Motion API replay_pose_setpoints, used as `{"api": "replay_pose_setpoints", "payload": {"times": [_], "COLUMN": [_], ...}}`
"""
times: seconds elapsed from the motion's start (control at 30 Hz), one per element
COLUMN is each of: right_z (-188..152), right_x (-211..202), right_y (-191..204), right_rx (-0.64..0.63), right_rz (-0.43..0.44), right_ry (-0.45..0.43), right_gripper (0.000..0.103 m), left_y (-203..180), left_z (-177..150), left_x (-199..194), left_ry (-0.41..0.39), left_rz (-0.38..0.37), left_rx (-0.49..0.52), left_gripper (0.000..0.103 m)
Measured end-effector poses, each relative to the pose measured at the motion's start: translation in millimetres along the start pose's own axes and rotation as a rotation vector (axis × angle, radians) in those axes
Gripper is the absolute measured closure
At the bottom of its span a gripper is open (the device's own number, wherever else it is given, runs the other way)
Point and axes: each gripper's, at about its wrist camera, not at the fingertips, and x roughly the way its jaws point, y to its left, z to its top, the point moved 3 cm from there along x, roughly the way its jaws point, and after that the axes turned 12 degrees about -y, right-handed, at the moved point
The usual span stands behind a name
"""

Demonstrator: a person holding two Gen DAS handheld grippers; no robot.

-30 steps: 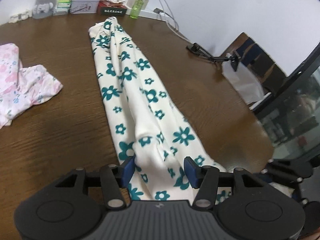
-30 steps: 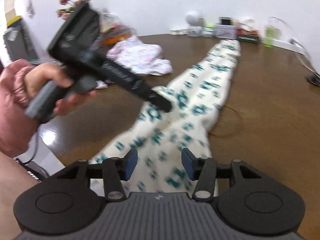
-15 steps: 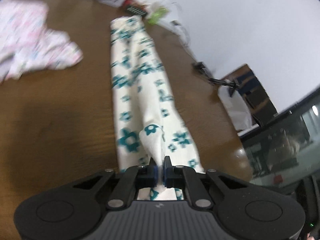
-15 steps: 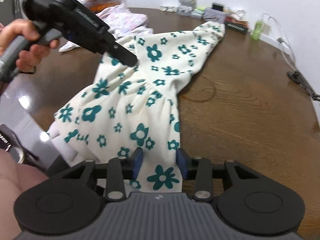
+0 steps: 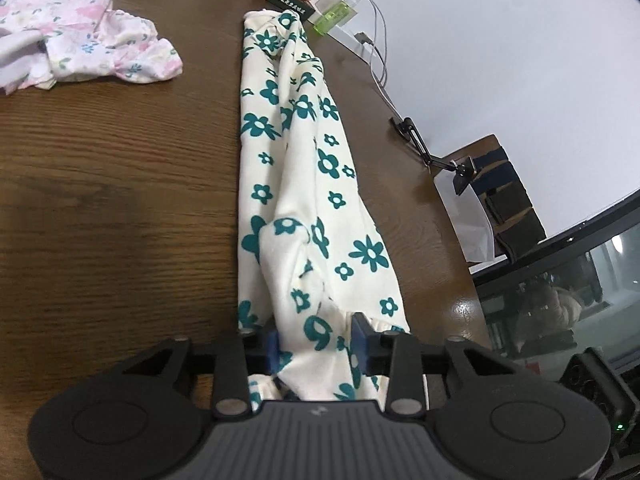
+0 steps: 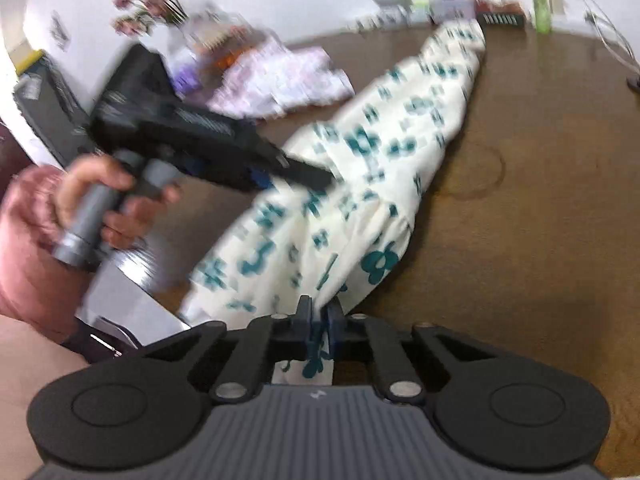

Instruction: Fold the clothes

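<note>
A cream garment with teal flowers (image 5: 304, 184) lies as a long strip on the brown wooden table (image 5: 120, 200). My left gripper (image 5: 316, 340) is at its near end; a thick bunch of cloth fills the gap and touches both blue pads while the jaws are opening. The blurred right wrist view shows the same garment (image 6: 384, 184) spreading wider toward me. There my right gripper (image 6: 319, 320) is closing, its pads pinching the near hem. A hand (image 6: 92, 184) holds the left gripper (image 6: 320, 176) against the cloth's left edge.
A pink floral garment (image 5: 80, 32) is crumpled at the far left of the table. Boxes, a green bottle (image 5: 332, 20) and cables (image 5: 376, 52) line the far edge. A chair (image 5: 508, 200) stands beyond the table's right rim. Flowers (image 6: 148, 0) stand by the wall.
The left jaws went from wide to a tight pinch, then parted a little around a cloth bunch. The right jaws closed from wide onto the near hem. Both grippers sank toward the cloth.
</note>
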Motion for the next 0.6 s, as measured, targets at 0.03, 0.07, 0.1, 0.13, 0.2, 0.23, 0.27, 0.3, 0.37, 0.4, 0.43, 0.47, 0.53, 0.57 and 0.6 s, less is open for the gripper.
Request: {"api": "replay_pose_setpoints", "payload": {"times": [0.03, 0.07, 0.1, 0.13, 0.2, 0.23, 0.27, 0.3, 0.37, 0.4, 0.43, 0.47, 0.53, 0.57, 0.6], "right_z": [0, -1, -1, -1, -1, 0, 1, 4, 16, 22, 28, 35, 50, 58, 64], "right_x": [-1, -2, -2, -5, -10, -12, -16, -20, -28, -32, -36, -39, -39, -36, -31], "right_y": [-2, -5, -7, -9, -13, -15, -17, -18, -18, -18, -17, -17, -10, -5, 0], "right_rx": [0.018, 0.035, 0.053, 0.064, 0.070, 0.072, 0.076, 0.074, 0.036, 0.015, -0.006, -0.026, -0.122, -0.180, -0.233], "right_rz": [0.002, 0.003, 0.005, 0.002, -0.013, -0.016, -0.018, -0.023, -0.045, -0.057, -0.069, -0.080, -0.114, -0.134, -0.146], "right_ry": [-0.001, -0.001, -0.002, -0.006, -0.004, 0.000, -0.002, -0.011, -0.057, -0.081, -0.105, -0.130, -0.165, -0.177, -0.183], "right_gripper": [0.094, 0.093, 0.091, 0.088, 0.084, 0.077, 0.072, 0.064, 0.063, 0.063, 0.063, 0.063, 0.063, 0.063, 0.063], "left_y": [1, 1, 2, 2, 3, 5, 4, 3, -3, -6, -10, -14, -26, -33, -39], "left_z": [-1, -3, -4, -4, -4, -4, -3, -3, 1, 4, 7, 10, 19, 22, 23], "left_x": [0, 0, 0, 0, -1, -2, -5, -8, -18, -24, -31, -37, -43, -42, -39], "left_ry": [0.004, 0.008, 0.012, 0.013, 0.015, 0.018, 0.018, 0.018, -0.013, -0.039, -0.066, -0.094, -0.168, -0.193, -0.207], "left_rz": [-0.012, -0.024, -0.034, -0.037, -0.041, -0.035, -0.036, -0.038, -0.024, -0.011, 0.002, 0.015, 0.034, 0.045, 0.055], "left_rx": [-0.006, -0.012, -0.019, -0.027, -0.045, -0.057, -0.047, -0.038, 0.018, 0.058, 0.099, 0.141, 0.241, 0.291, 0.339], "left_gripper": [0.092, 0.092, 0.092, 0.092, 0.087, 0.072, 0.063, 0.060, 0.048, 0.048, 0.048, 0.048, 0.051, 0.051, 0.055]}}
